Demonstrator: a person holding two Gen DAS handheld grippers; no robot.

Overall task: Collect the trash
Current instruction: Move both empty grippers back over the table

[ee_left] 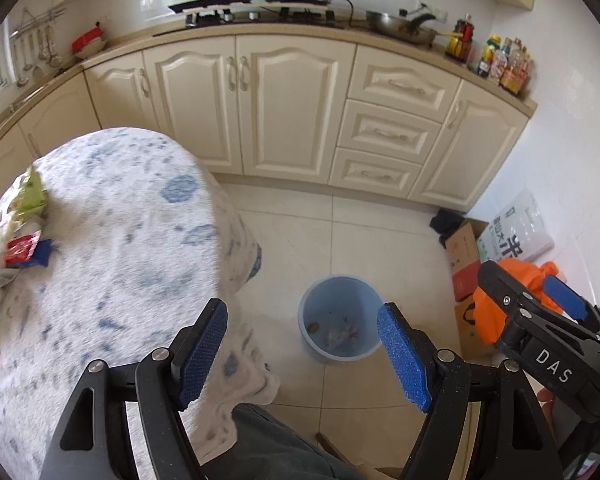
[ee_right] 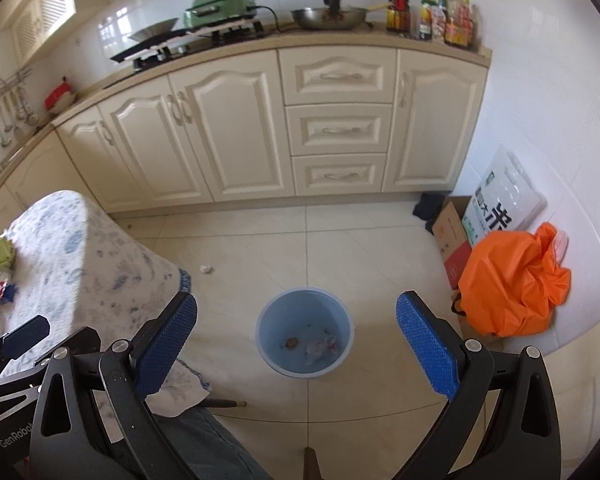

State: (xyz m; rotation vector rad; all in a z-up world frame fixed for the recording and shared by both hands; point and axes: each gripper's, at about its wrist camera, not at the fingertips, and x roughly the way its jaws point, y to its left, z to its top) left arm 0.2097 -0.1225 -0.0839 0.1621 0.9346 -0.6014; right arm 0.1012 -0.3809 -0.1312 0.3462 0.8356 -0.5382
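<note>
Currently we see both the left claw [ee_left: 302,354] and right claw [ee_right: 296,344] spread apart, empty, with the blue bin [ee_right: 305,332] at 12 o'clock.

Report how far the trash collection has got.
Done: a few scraps already lie in the blue bin. In hand: nothing; the left gripper and right gripper are both open and empty. Left: the wrappers piled on the cloth-covered table, and a crumpled white scrap on the floor beside it.
</note>
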